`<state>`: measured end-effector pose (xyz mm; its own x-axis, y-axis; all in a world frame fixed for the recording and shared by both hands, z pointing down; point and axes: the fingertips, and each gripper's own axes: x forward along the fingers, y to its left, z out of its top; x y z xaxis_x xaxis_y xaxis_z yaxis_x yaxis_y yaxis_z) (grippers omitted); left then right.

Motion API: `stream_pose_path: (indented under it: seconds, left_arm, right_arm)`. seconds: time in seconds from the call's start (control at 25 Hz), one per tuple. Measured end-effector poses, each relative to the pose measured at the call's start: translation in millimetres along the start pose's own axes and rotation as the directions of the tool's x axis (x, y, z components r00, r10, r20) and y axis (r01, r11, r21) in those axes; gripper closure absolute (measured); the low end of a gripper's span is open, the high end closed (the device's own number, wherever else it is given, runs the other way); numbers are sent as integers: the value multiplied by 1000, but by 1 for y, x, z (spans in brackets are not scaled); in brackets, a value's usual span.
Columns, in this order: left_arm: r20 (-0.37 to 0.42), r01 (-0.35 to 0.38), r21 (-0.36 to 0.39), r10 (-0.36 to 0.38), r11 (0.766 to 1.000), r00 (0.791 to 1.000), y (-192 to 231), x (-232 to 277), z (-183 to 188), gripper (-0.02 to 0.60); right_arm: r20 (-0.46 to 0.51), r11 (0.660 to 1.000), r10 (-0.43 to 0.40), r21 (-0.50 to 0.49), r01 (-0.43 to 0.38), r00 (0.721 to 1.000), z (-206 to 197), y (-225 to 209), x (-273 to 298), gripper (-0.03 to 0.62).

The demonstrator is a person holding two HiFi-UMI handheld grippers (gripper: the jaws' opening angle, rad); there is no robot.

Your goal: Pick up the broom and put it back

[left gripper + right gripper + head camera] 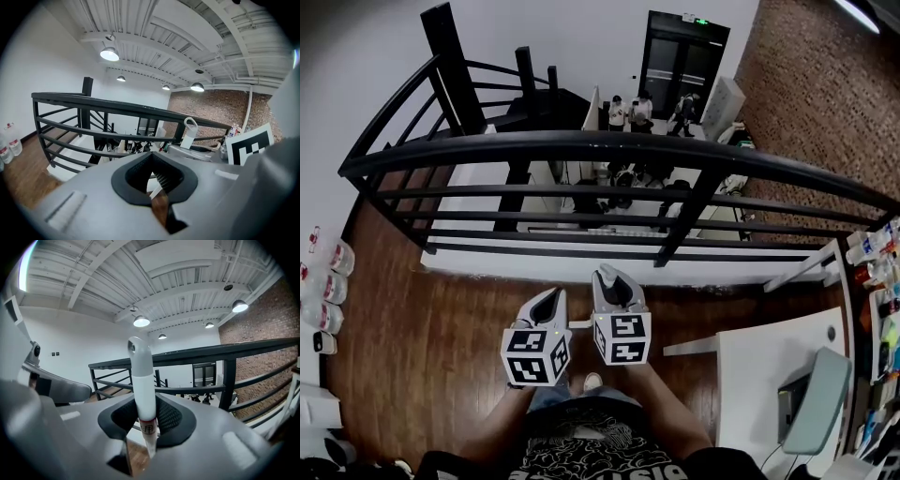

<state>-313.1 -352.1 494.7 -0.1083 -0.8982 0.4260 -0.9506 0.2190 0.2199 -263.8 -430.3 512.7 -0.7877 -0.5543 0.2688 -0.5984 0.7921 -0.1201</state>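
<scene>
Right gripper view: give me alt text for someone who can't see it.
The right claw is shut on a white broom handle that stands upright, with a red band at the grip. Behind it, a black railing crosses under a white ceiling with round lamps.

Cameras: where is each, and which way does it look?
Head view: on the person's head, looking down at railing; left tool, right tool, arms show.
Left gripper view: on left tool, facing the railing; its jaws show.
Right gripper view: on right tool, facing the railing; jaws grip the handle.
Shared: railing in all; handle in both tool views.
</scene>
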Motion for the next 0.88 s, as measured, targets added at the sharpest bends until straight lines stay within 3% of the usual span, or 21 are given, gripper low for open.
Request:
stream_pose_path:
  seconds: [0.2, 0.44, 0.88]
  left_arm:
    - [4, 8, 9, -8, 1000, 1000, -2, 27, 4, 577]
    - [-29, 11, -5, -11, 1000, 1000, 28, 56, 28, 577]
    - [-59, 66, 7, -66, 998, 996, 48, 113, 45, 577]
  right_arm:
    - [20, 1000, -7, 1, 7, 1000, -7, -22, 27, 510]
    - [-28, 1000, -28, 11, 29, 999, -9, -28, 75, 510]
    - [-33, 997, -78, 20, 78, 996, -12, -49, 133, 510]
